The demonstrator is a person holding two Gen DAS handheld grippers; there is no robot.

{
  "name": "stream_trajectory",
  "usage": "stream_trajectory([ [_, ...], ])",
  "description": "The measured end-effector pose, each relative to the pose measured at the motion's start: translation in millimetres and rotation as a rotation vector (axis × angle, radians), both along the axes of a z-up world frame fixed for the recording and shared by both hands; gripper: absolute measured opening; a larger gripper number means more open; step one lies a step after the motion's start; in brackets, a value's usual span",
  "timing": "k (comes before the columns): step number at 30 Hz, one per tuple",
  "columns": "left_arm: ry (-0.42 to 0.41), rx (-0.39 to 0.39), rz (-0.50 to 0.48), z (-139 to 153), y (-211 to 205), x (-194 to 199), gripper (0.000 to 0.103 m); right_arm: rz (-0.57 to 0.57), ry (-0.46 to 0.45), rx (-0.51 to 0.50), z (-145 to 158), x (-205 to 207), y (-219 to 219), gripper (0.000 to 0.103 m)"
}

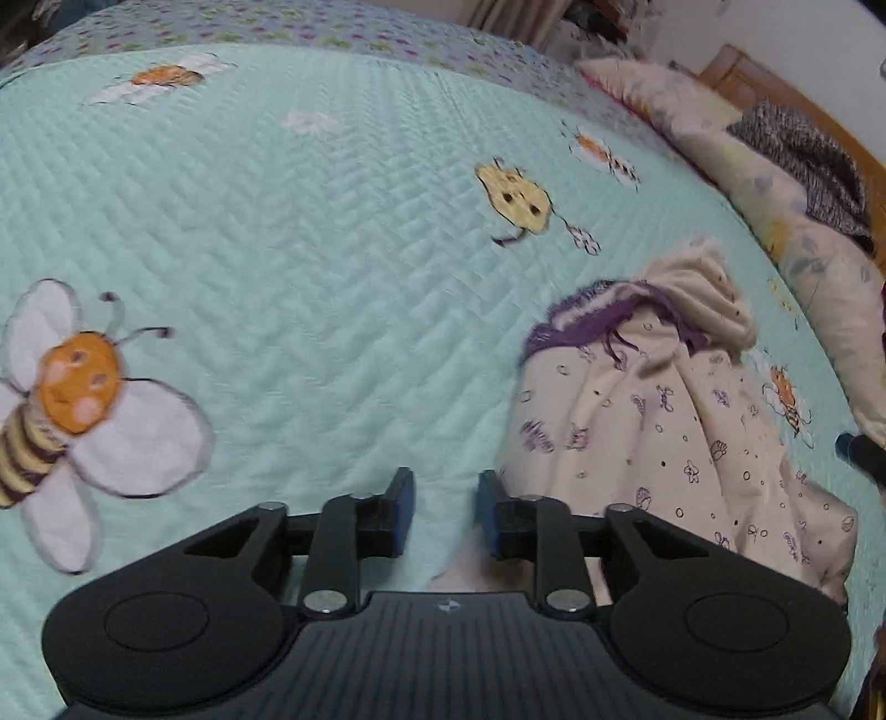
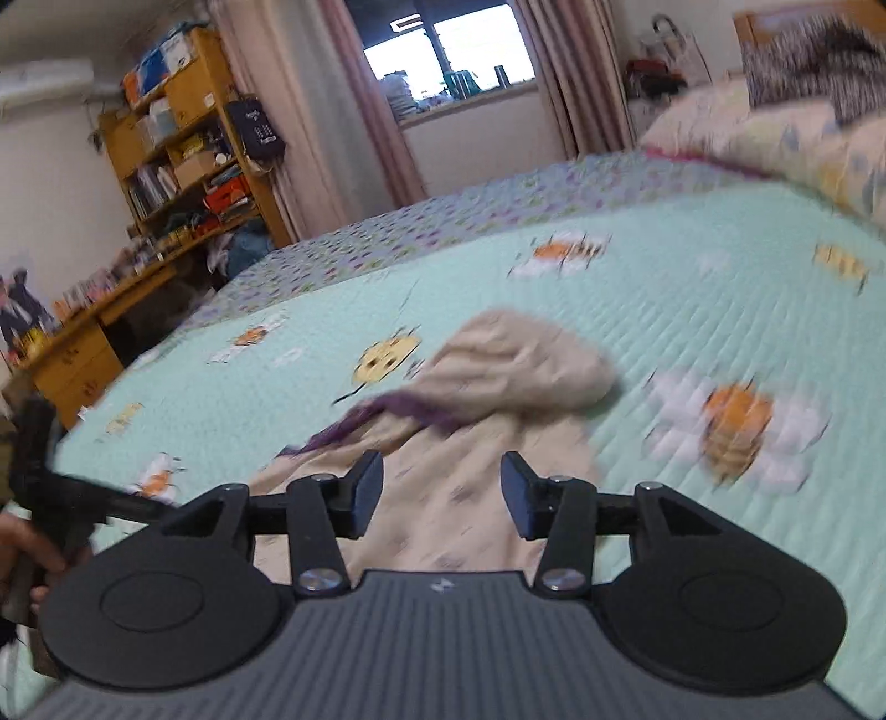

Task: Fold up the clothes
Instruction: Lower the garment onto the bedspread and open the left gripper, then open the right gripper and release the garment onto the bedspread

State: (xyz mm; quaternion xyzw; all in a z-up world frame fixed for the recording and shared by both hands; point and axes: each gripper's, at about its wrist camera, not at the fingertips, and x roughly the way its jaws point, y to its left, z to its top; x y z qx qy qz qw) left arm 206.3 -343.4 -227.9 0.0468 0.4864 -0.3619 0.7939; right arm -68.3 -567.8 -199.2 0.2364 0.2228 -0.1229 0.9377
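A cream garment [image 1: 664,437] with small purple prints and a purple collar lies crumpled on the mint bee-pattern quilt [image 1: 277,249]. In the left wrist view it sits to the right of my left gripper [image 1: 446,509], which stands open by a narrow gap over bare quilt, with nothing between its pads. A dark fingertip of the other gripper [image 1: 855,448] shows at the right edge. In the right wrist view my right gripper [image 2: 443,495] stands open just above the near end of the garment [image 2: 498,376], its pads apart from the cloth. The picture there is blurred.
Pillows [image 1: 720,138] and a dark knit piece [image 1: 803,155] lie along the wooden headboard at the right. A person's hand [image 2: 22,548] holds the other gripper's handle at the left. Beyond the bed stand a wooden shelf and desk [image 2: 183,144] and a curtained window [image 2: 454,50].
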Motion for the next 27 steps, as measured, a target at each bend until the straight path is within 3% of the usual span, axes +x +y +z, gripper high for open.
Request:
stream_trajectory([
  [2, 0.028, -0.031, -0.019, -1, -11, -3, 0.0, -0.032, -0.018, 0.044, -9, -8, 8, 0.049],
  [6, 0.126, -0.14, 0.025, -6, -15, 3, 0.0, -0.065, -0.012, 0.089, -21, -26, 14, 0.049],
  [8, 0.104, -0.141, 0.065, -5, -14, 2, 0.0, -0.078, -0.004, 0.101, -26, -37, 17, 0.049],
  [13, -0.032, -0.121, 0.128, 29, -5, 10, 0.0, -0.128, -0.018, 0.124, -25, -60, 11, 0.049],
  [16, 0.089, -0.146, 0.027, 36, 3, 21, 0.0, -0.155, -0.029, 0.133, -24, -69, 5, 0.049],
  [18, 0.162, -0.146, 0.022, 28, 9, 25, 0.018, -0.163, -0.038, 0.146, -25, -71, 3, 0.049],
  [20, 0.236, -0.163, 0.052, 14, 16, 32, 0.064, -0.168, -0.035, 0.155, -28, -71, 4, 0.049],
  [23, 0.367, -0.306, 0.034, -1, 21, 39, 0.088, -0.175, -0.017, 0.161, -32, -71, 5, 0.049],
  [25, 0.431, -0.359, 0.005, -8, 17, 39, 0.102, -0.179, -0.007, 0.148, -33, -73, 6, 0.049],
  [27, 0.444, -0.354, -0.002, -13, 7, 38, 0.102, -0.184, 0.002, 0.147, -36, -74, 4, 0.049],
])
